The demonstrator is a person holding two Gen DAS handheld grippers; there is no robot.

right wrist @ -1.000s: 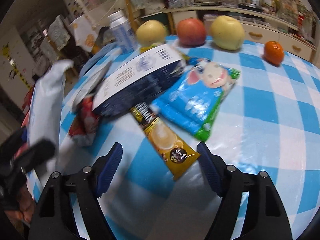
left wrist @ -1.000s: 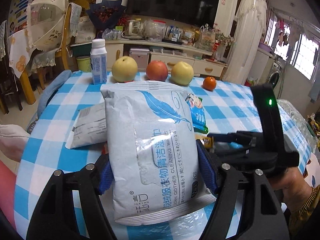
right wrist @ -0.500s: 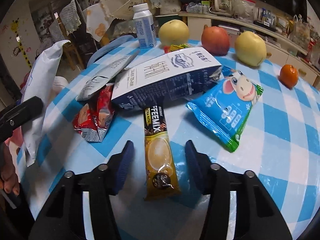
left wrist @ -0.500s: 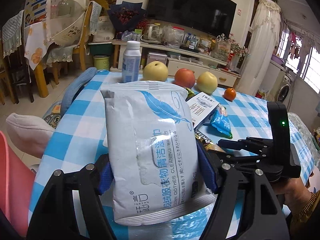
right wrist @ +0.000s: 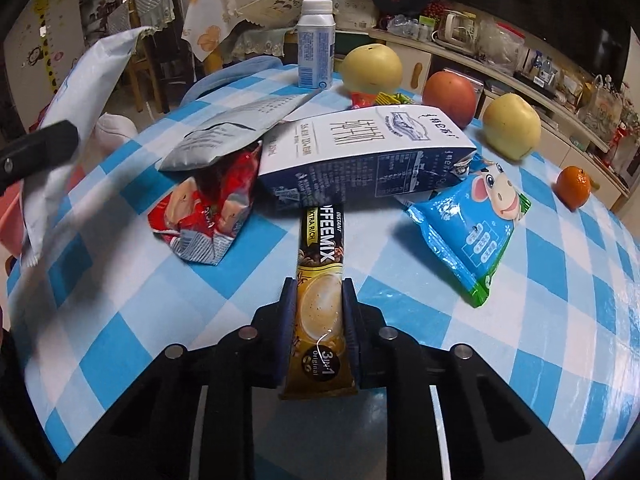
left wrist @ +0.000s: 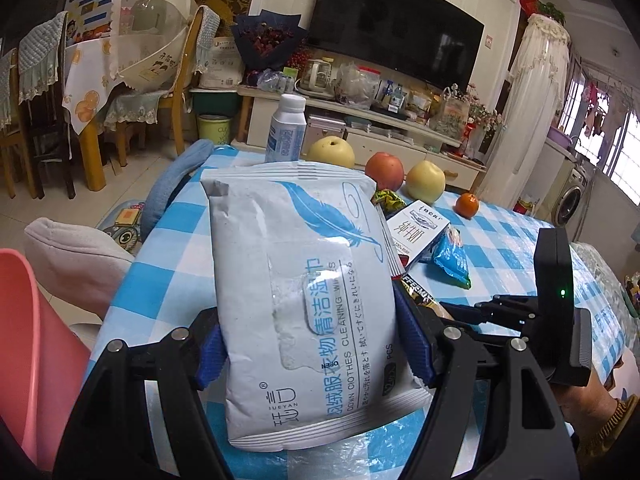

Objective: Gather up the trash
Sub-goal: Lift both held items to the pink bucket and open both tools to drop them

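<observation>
My left gripper (left wrist: pixel 310 354) is shut on a white wet-wipes pack (left wrist: pixel 304 292) and holds it upright above the table's left edge; the pack also shows at the left of the right wrist view (right wrist: pixel 76 120). My right gripper (right wrist: pixel 318 300) is shut on a yellow-brown coffee-mix sachet (right wrist: pixel 320 300) that lies on the blue checked tablecloth (right wrist: pixel 540 320). Its far end lies under a white-and-navy milk carton (right wrist: pixel 368 156). Around it lie a red snack wrapper (right wrist: pixel 208 212), a grey foil pouch (right wrist: pixel 236 128) and a blue cow-print packet (right wrist: pixel 476 228).
A small white bottle (right wrist: pixel 316 48), a pear (right wrist: pixel 372 68), a red apple (right wrist: pixel 450 96), a yellow apple (right wrist: pixel 512 126) and a mandarin (right wrist: pixel 574 186) stand along the far edge. A pink bin (left wrist: pixel 24 340) sits low at the left, off the table.
My right gripper moved in over the coffee sachet and closed on it. My left gripper carried the wipes pack left, toward the table's edge and the pink bin.
</observation>
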